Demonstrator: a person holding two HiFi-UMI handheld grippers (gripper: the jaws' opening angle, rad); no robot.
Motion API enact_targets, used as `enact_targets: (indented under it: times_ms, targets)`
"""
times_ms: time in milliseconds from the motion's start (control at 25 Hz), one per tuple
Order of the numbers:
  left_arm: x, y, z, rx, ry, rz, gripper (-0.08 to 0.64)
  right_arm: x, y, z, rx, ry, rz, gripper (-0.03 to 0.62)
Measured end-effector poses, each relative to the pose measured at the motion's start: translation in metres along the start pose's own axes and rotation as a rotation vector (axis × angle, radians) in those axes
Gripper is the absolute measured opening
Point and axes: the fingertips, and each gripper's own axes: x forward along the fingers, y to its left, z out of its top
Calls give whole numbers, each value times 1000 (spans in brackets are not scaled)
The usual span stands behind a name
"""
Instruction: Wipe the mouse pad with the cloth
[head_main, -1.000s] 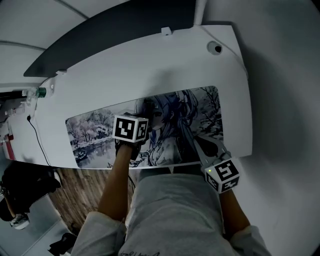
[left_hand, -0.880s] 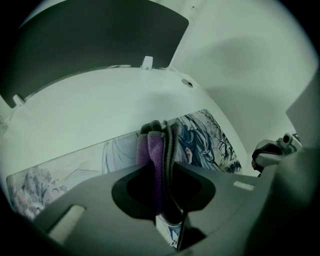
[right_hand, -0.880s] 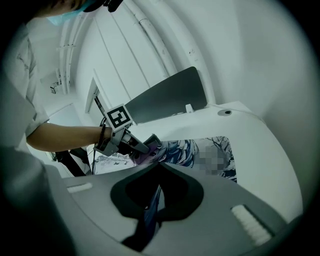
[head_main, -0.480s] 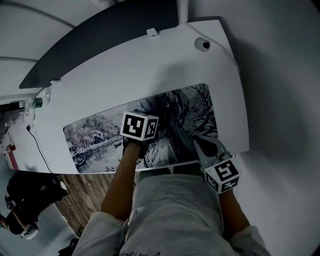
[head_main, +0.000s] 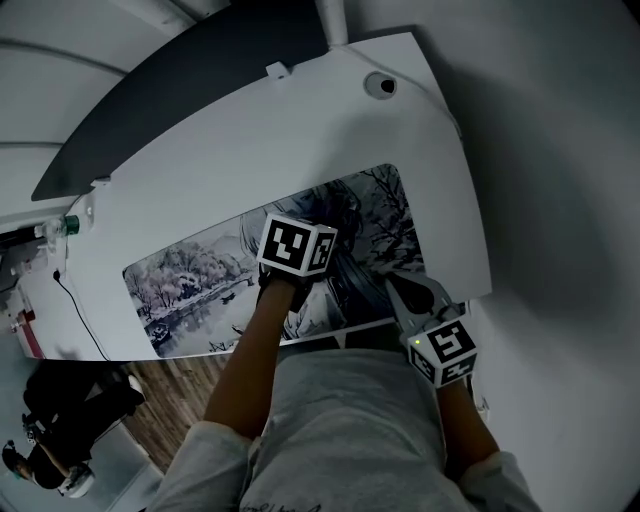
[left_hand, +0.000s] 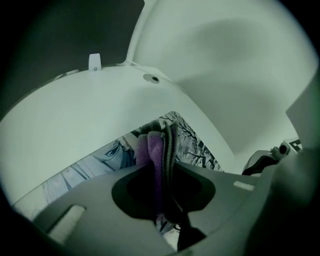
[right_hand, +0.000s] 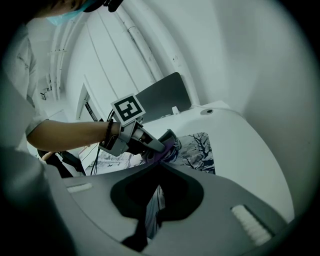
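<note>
— Head view?
— Left gripper (head_main: 300, 260) over the mouse pad (head_main: 190, 275); right gripper (head_main: 398, 285) at its near edge.
— Left gripper view?
— Jaws clamped on the purple cloth (left_hand: 156, 150), which is pressed to the mouse pad.
— Right gripper view?
— Jaws closed on the mouse pad's edge

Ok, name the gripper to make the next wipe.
Left: the left gripper is shut on the cloth, over the pad; the right gripper grips the pad's near edge, without cloth.
</note>
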Motion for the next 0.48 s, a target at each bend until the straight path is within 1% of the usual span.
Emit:
enact_targets:
  times_ms: [480]
  targets:
    - [23,-35,24,76,30,-54,103,-14,-11,-3,32,-19,-37,6]
